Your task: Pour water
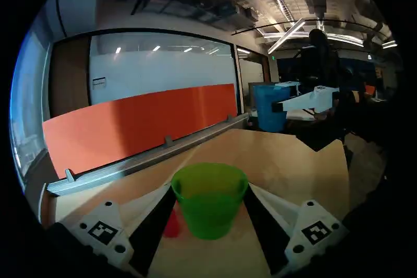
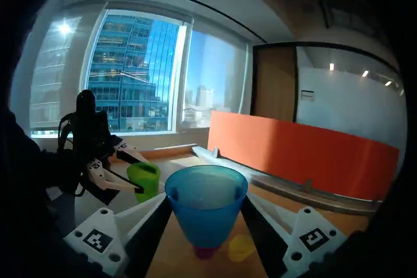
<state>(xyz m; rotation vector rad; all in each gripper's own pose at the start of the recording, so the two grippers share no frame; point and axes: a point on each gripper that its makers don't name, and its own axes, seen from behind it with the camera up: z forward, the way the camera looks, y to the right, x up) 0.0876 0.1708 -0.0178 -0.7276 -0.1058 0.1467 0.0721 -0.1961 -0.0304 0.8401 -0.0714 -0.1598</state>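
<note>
No text you can read anywhere. Marker tags [image 1: 102,231] on the fingers [image 1: 130,214] in the left gripper view are square black-and-white patterns, no letters or digits. Same kind of tags [image 2: 97,240] on the fingers [image 2: 281,216] in the right gripper view. Small paper sign [image 1: 99,83] on the white wall just above the orange panel [image 1: 140,121]: print too small to make out.
</note>
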